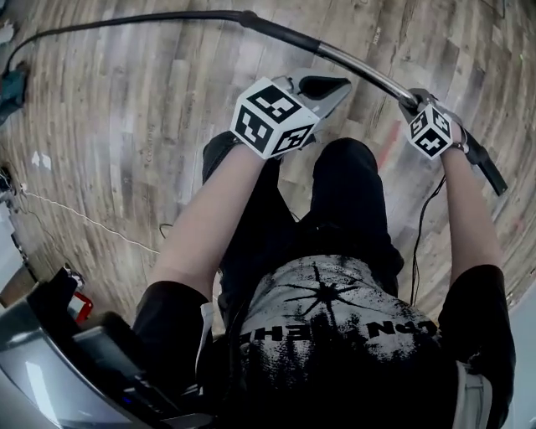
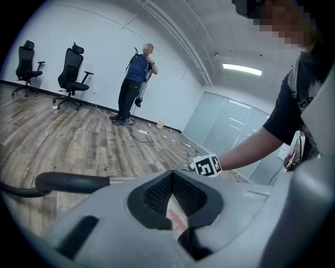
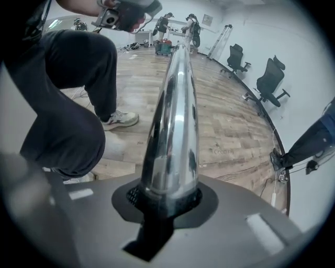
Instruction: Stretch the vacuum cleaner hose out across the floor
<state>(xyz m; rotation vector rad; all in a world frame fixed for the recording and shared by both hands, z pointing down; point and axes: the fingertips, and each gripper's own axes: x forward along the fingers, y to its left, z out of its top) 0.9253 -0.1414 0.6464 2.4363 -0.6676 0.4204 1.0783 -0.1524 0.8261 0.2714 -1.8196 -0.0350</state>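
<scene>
Left tongs [image 1: 333,87]: closed right up with nothing between the pads; they hang in front of my knees, just beside the wand, and I see no contact with it

Right tongs [image 1: 416,102]: clamped around the chrome wand tube [image 1: 360,71] near its handle end; in the right gripper view the tube runs straight out from between the jaws, with the pads pressing on both sides

Wand's near end: a black grip [image 1: 486,166] sticks out past my right wrist; it is off the floor as far as I can judge

Hose [image 1: 126,20]: the black hose joins the wand's far end and sweeps in a long bow over the wood floor [image 1: 126,126] towards the far left; it ends near a teal object [image 1: 10,90] at the edge; I cannot tell whether that is the cleaner

Done so far: the hose is uncoiled and lies mostly out along the floor; I have a firm hold on the wand

Left to do: the line is bowed, not straight; I judge it needs drawing away from the far end until the curve goes, then laying the wand down
</scene>
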